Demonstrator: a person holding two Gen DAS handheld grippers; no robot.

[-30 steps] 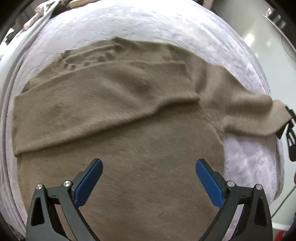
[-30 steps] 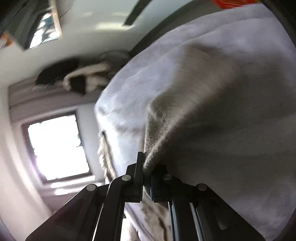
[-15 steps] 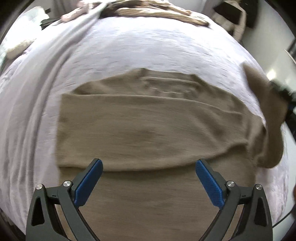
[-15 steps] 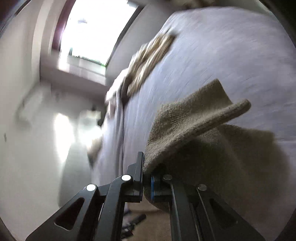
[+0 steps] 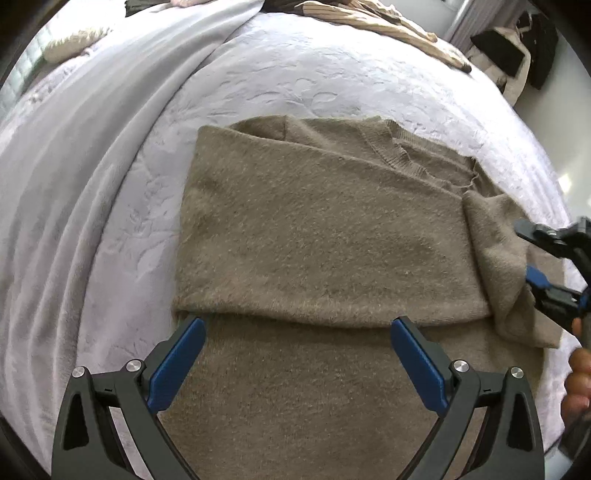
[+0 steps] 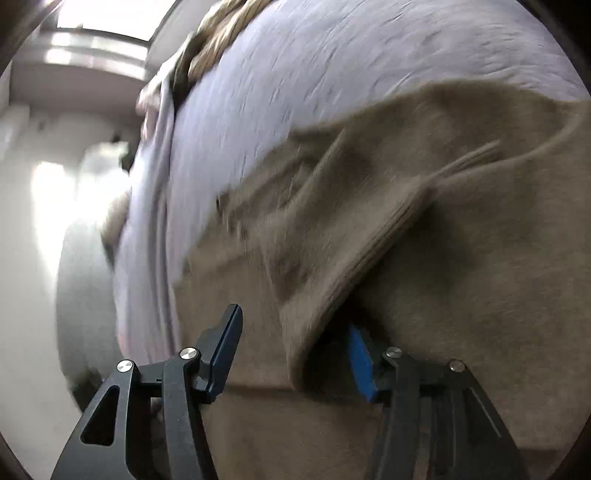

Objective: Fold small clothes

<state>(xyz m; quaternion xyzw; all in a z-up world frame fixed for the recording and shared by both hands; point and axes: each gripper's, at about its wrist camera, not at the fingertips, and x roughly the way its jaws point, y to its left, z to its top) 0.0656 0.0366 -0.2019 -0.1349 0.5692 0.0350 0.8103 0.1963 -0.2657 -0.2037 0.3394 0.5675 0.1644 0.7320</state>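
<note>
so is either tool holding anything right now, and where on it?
Nothing held. The left tool hovers open over the tan sweater. The right tool is open too; the folded sleeve lies loose between its jaws.

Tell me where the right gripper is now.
In the left wrist view the right gripper sits at the far right edge, jaws apart around the sleeve folded onto the brown sweater on the bed.

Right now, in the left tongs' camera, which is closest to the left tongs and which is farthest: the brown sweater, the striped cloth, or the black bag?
1. Sweater: right under the left tongs, on the bed.
2. Striped cloth: far edge of the bed, at the top.
3. Black bag: beyond the bed, top right corner.
</note>
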